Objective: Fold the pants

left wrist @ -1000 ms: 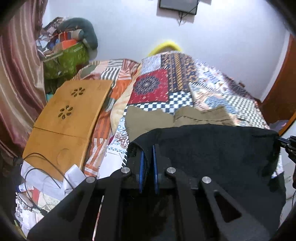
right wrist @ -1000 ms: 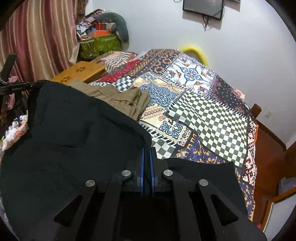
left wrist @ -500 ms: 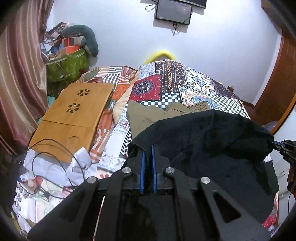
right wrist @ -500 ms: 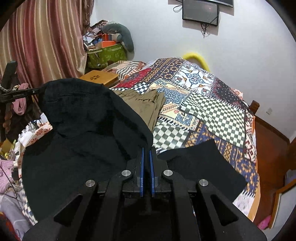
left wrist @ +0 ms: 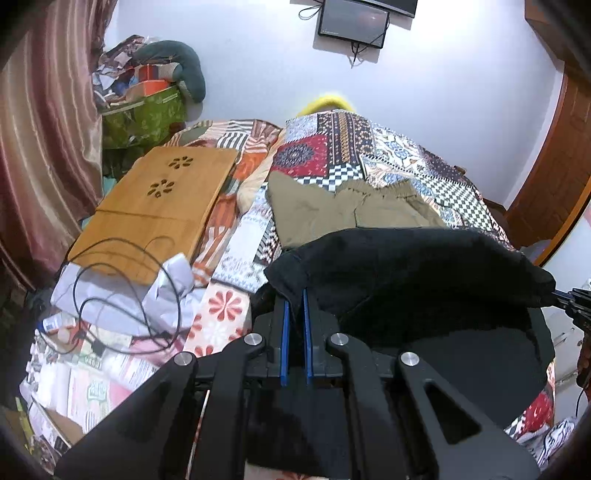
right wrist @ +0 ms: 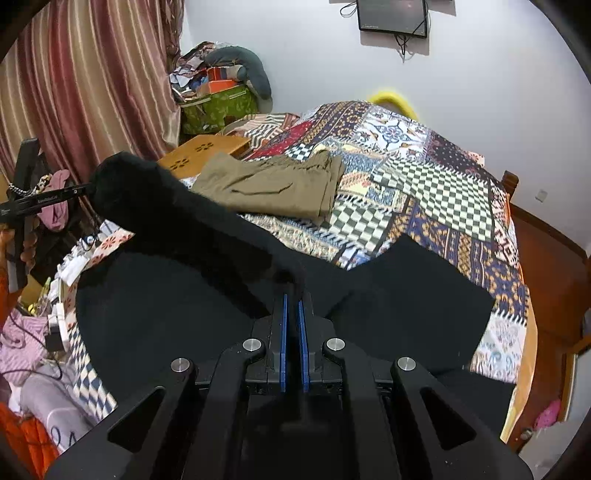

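Black pants (left wrist: 410, 273) hang stretched between my two grippers above the near end of the bed. My left gripper (left wrist: 294, 295) is shut on one corner of the black cloth. My right gripper (right wrist: 291, 291) is shut on the other corner of the black pants (right wrist: 184, 236). The lower part of the pants (right wrist: 413, 295) drapes down onto the patchwork bedspread (right wrist: 436, 184). In the right wrist view the left gripper (right wrist: 86, 190) shows at the far left, at the end of the cloth. A folded olive pair of pants (left wrist: 347, 210) lies further up the bed, also visible as the olive pants (right wrist: 273, 184).
A wooden lap desk (left wrist: 159, 199) lies left of the bed, with a black cable (left wrist: 122, 302) and white paper (left wrist: 122, 295) over clutter. Striped curtains (right wrist: 85, 85) hang on the left. A green box (left wrist: 144, 118) stands in the corner, a wall screen (left wrist: 354, 22) above, a wooden door (left wrist: 557, 166) on the right.
Both grippers have pulled back toward the foot of the bed with the black pants, uncovering more of the olive pants and bedspread. Both stay shut on the cloth.
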`<state>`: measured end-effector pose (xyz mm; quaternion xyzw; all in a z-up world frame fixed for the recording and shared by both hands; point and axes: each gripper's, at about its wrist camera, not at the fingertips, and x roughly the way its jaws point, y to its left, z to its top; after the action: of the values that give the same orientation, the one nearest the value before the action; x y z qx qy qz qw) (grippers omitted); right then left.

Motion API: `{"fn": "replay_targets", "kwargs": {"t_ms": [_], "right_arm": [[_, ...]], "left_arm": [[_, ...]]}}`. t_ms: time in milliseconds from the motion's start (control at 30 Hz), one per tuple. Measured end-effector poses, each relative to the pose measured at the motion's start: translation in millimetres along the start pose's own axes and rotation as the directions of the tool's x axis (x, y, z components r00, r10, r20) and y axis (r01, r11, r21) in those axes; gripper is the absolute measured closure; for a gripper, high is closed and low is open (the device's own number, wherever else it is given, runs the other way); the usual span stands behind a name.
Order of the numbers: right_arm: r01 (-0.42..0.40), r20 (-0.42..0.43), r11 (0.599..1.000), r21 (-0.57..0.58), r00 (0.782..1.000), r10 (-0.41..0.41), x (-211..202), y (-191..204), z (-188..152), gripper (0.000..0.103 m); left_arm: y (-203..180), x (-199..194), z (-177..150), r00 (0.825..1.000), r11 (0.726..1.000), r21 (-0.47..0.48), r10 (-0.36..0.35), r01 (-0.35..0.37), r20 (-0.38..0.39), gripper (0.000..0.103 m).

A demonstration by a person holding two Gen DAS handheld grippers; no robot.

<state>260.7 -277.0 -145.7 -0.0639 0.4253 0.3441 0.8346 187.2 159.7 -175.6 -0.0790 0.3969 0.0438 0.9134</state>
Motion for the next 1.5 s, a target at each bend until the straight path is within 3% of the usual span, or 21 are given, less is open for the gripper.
{"fn": "replay_targets", "kwargs": {"t_ms": [500,800,1033,1200,1300,1433,1500], "right_arm": [[-0.023,-0.067,0.999,0.038,0.997,0.025,-3.3,16.0,-48.9,0.098],[-0.01,-0.093,0.999,0.047,0.996,0.015,0.2,21.8,-59.2,0.097],[0.006,-0.1,0.999,0.052,0.995,-0.001,-0.6,25.2,-64.4,0.093],[0.015,-0.104,0.998,0.057,0.995,-0.009,-5.1,24.3,-62.8,0.093],[0.029,-0.098,0.998,0.054,0.995,-0.024,-10.7,25.5,-61.2,0.092],[0.055,-0.082,0.996,0.07,0.995,-0.049,-22.8,20.2,-60.9,0.092],[0.068,-0.07,0.994,0.087,0.996,-0.062,-29.2,15.9,-59.9,0.092]], "left_arm": [[14.7,-3.8,-73.5,0.994,1.0,0.005,0.027,-0.027,-0.105,0.097],[24.0,14.6,-109.4,0.977,0.999,-0.04,0.009,-0.018,-0.212,0.097],[29.4,7.4,-115.2,0.977,0.998,-0.059,0.025,-0.038,-0.21,0.097],[37.6,-2.2,-108.4,0.98,0.995,-0.099,-0.002,-0.018,-0.2,0.096],[39.0,-6.7,-102.0,0.983,0.994,-0.107,0.001,-0.021,-0.182,0.086],[36.3,-7.1,-92.3,0.987,0.994,-0.099,0.031,-0.047,-0.156,0.054],[34.6,-3.7,-88.8,0.987,0.994,-0.094,0.032,-0.047,-0.155,0.05]]}}
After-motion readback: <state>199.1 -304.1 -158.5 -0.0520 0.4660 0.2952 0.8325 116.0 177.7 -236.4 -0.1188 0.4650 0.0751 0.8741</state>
